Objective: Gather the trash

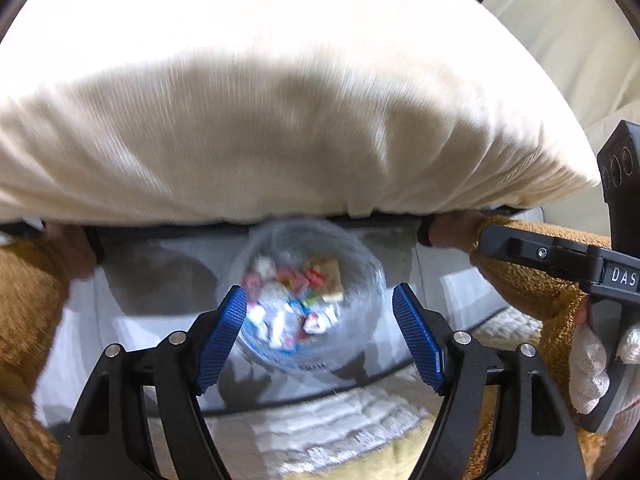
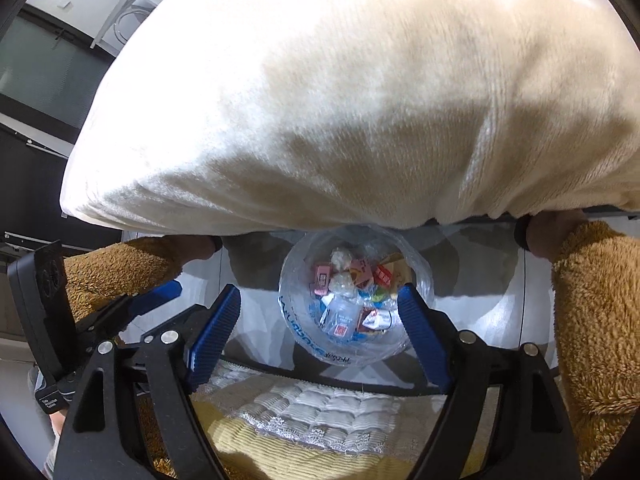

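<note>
A round bin lined with a clear plastic bag (image 1: pixel 360 276) (image 2: pixel 418 272) stands on the pale floor below both grippers. It holds several pieces of trash (image 1: pixel 296 300) (image 2: pixel 352 296): pink, red and white wrappers and crumpled plastic. My left gripper (image 1: pixel 319 340) is open and empty above the bin. My right gripper (image 2: pixel 319 340) is open and empty above it too. The left gripper's body also shows at the left of the right wrist view (image 2: pixel 52 320). The right gripper's body shows at the right of the left wrist view (image 1: pixel 580 264).
A large cream plush cushion (image 1: pixel 280 100) (image 2: pixel 340 100) fills the upper half of both views. A quilted white and yellow cover (image 1: pixel 320 432) (image 2: pixel 320 412) lies just below the grippers. Brown fleece sleeves (image 2: pixel 592 320) flank the views.
</note>
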### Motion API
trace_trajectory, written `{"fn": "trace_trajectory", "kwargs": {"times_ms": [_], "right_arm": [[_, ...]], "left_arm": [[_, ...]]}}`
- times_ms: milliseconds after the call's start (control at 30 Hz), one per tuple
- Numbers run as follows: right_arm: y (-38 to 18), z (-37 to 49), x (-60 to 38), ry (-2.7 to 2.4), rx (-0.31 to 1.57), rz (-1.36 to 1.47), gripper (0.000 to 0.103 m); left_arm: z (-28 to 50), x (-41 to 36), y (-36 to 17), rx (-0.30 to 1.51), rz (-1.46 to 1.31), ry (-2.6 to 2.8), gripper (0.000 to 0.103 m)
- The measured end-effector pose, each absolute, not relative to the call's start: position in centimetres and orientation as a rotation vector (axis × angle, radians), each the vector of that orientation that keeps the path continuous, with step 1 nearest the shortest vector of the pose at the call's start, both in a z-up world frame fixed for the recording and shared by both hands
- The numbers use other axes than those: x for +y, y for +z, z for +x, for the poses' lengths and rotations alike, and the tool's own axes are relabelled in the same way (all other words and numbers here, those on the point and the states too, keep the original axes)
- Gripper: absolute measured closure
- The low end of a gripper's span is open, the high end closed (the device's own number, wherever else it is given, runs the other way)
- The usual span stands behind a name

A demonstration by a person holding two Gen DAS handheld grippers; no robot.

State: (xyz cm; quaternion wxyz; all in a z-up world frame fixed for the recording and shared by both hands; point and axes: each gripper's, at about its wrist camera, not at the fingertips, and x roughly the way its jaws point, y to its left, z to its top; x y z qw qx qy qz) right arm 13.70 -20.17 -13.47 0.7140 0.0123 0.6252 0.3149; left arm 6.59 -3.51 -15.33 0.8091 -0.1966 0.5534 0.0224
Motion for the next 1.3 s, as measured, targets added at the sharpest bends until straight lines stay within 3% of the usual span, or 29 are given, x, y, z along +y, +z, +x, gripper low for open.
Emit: {"fn": "trace_trajectory", "kwargs": {"times_ms": [600,1167,1233,1300], "right_arm": [[-5.9,12.7,-21.5,0.768,0.966,0.011,0.023],[-2.1,10.5,-22.0,0.781,0.704,-0.058,0.023],[-1.8,10.3,-22.0,0.787,0.679,-0.058,0.022],[-1.6,10.0,-22.1,0.789,0.654,-0.060,0.014]], "left_arm": [[5.4,-3.6,-7.5,0.839,-0.242,0.052,0.029],[4.0,-3.2,-4.2,0.670,-0.202,0.066,0.029],[3.8,-2.9,-4.1,0.654,-0.211,0.071,0.024],[3.6,-2.7,-3.7,0.631,-0.222,0.064,0.014]]}}
